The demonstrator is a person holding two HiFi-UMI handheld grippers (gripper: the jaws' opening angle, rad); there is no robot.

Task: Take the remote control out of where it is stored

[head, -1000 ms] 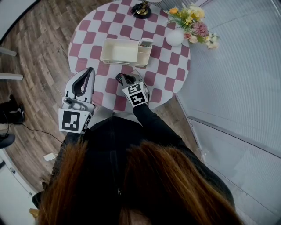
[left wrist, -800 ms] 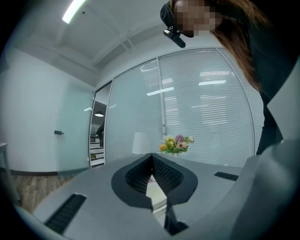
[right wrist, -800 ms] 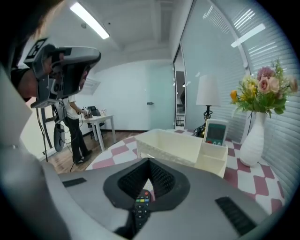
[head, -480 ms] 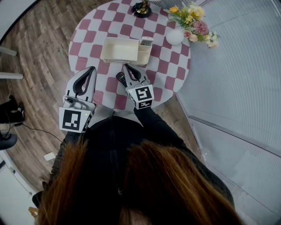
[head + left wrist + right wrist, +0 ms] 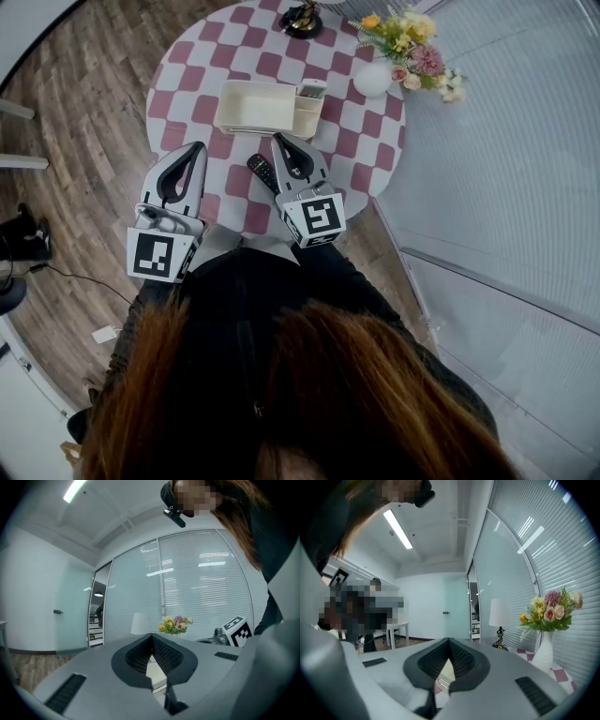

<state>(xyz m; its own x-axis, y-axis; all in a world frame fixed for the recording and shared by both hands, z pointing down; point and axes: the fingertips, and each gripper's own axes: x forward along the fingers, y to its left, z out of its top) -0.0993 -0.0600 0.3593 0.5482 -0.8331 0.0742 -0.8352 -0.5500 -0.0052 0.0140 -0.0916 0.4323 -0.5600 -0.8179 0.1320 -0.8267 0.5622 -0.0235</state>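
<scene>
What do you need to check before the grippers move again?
1. Black remote out of the storage box, lying on the table: ok.
2. Right gripper shut, nothing between its jaws: ok.
3. Left gripper shut, nothing between its jaws: ok.
4. Flower vase well away from both grippers: ok.
5. Whether the item in the box's side compartment is another remote: cannot tell.

Left gripper (image 5: 192, 150), right gripper (image 5: 282, 142) grey, black ribbed fingers (image 5: 165, 656), marker cubes (image 5: 155, 255) (black-on-white); black sleeve (image 5: 339, 274)
</scene>
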